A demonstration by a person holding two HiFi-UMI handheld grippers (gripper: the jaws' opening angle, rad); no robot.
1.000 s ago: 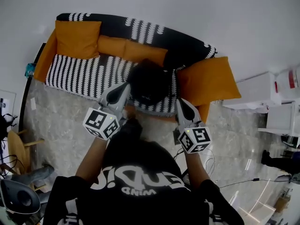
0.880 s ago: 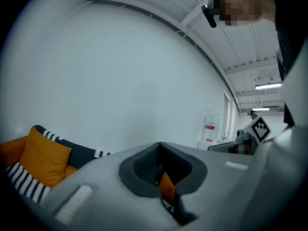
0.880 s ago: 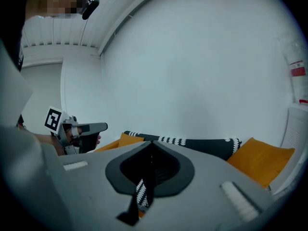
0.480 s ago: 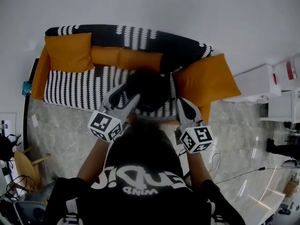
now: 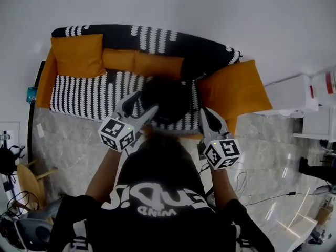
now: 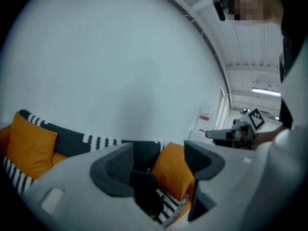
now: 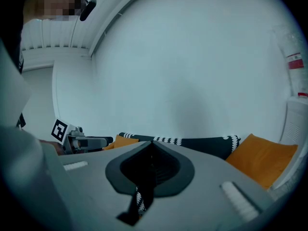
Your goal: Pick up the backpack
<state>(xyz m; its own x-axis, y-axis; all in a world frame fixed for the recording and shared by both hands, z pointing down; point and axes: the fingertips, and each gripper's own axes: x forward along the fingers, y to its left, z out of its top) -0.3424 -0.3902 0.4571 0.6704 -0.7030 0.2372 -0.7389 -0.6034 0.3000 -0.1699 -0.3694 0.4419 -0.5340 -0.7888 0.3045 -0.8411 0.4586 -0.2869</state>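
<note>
Head view: the backpack (image 5: 167,100) sat on the seat of the striped sofa (image 5: 89,91), right of the middle, next to the big orange cushion (image 5: 233,91). The left gripper (image 5: 146,102) was at the bag's left edge with its jaws spread. The right gripper (image 5: 205,112) hung by the bag's right side. The person's own head and shoulders covered the bag's lower front, so I couldn't find a handle or straps there.

Left gripper view: jaws wide apart, holding nothing, with the backpack (image 6: 144,186) framed low in the gap and the cushion (image 6: 171,172) behind it. If I were doing it, I'd aim for a top loop or a strap rather than a fistful of loose fabric. I'd also get the pads fully past it before squeezing, then lift straight up.

Right gripper view: jaws pressed together at the tips. A dark strip (image 7: 143,191) showed in the slit under them. It could've been a strap, or just the bag seen through the gap, and I honestly couldn't tell. The bag's body was out of sight here.
</note>
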